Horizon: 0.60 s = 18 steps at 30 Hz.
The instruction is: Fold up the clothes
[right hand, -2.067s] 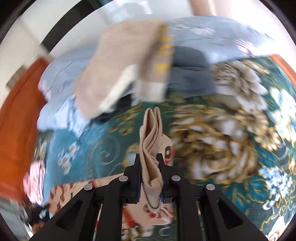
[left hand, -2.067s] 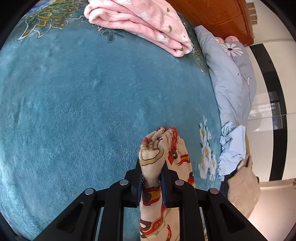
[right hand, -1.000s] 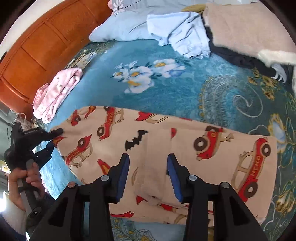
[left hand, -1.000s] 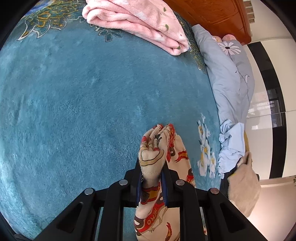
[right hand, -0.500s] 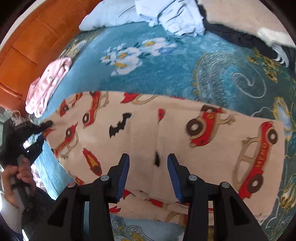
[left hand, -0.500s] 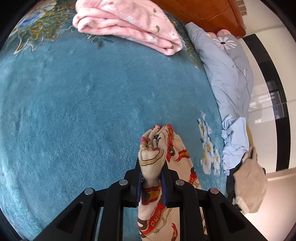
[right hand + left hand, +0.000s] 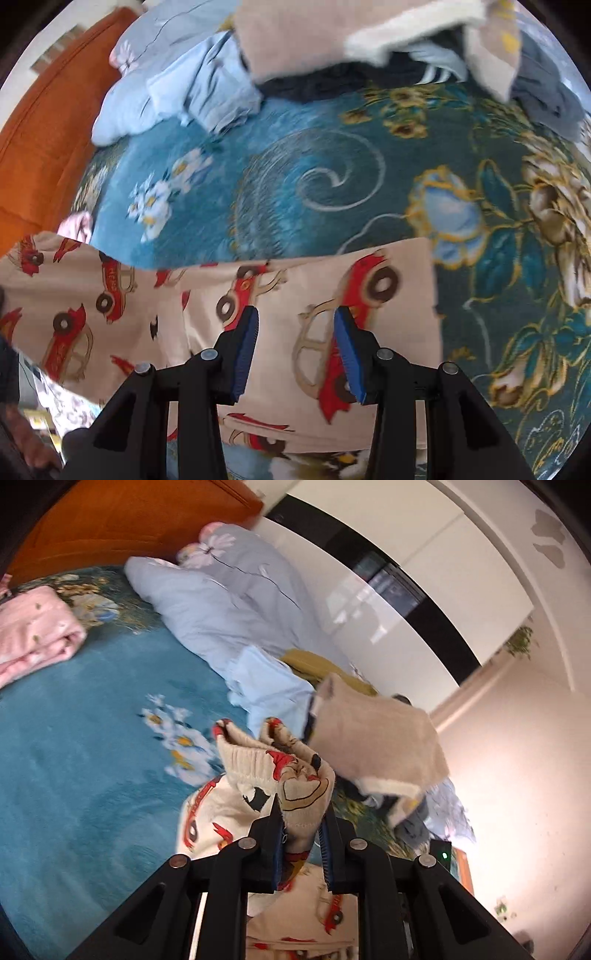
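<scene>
Cream pyjama trousers printed with red cars lie spread over the teal bedspread. In the left wrist view my left gripper is shut on the bunched waistband end of the trousers, lifted clear of the bed so the cloth hangs down behind it. In the right wrist view my right gripper stands open above the flat part of the trousers, near their right edge, with its blue pads apart and gripping nothing.
A heap of other clothes lies at the far side: a beige garment, a light blue shirt, dark items. A grey-blue duvet and a folded pink blanket lie near the orange headboard.
My left gripper has risen and rolled with the waistband, lifting it off the bed toward the clothes heap. My right gripper, still open, slid to the right over the spread trousers.
</scene>
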{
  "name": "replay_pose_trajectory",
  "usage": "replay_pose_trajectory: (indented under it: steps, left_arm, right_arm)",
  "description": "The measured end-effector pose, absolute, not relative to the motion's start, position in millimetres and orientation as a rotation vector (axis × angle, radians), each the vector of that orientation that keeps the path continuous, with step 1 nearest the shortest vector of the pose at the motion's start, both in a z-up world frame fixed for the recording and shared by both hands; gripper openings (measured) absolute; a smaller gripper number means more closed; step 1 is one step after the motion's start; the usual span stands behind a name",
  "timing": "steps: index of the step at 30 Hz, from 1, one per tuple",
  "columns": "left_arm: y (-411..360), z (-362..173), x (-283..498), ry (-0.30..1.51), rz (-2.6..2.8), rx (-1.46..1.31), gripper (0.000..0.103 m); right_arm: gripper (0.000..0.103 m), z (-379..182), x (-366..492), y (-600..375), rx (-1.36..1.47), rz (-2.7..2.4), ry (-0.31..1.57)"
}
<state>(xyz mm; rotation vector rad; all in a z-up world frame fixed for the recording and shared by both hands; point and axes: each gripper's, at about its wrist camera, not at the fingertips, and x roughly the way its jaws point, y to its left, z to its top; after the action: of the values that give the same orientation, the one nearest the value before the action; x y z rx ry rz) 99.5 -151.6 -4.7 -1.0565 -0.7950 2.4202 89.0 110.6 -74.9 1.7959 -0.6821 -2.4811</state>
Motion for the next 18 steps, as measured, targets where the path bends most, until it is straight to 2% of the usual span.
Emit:
replay_pose_trajectory:
  steps: [9, 11, 14, 15, 16, 18]
  left_arm:
    - [-19, -71, 120, -0.384, 2.252, -1.390, 0.018]
    - [-6, -81, 121, -0.342, 2.214, -1.442, 0.018]
    - [-7, -94, 118, -0.381, 2.158, -1.511, 0.021]
    - [-11, -96, 117, -0.417, 2.144, -1.520, 0.032]
    - [-15, -98, 117, -0.459, 2.124, -1.529, 0.049]
    - [-24, -98, 117, -0.552, 2.072, -1.522, 0.060]
  right_arm:
    - [0.044, -75, 111, 176, 1.811, -2.551, -0.926]
    - [0.044, -81, 115, 180, 1.840, -2.532, -0.949]
    - [0.044, -90, 119, 186, 1.870, -2.490, -1.001]
    - [0.044, -92, 120, 187, 1.871, -2.481, -1.019]
    - [0.044, -93, 120, 188, 1.871, -2.472, -1.034]
    - [0.044, -91, 120, 186, 1.866, -2.476, -1.013]
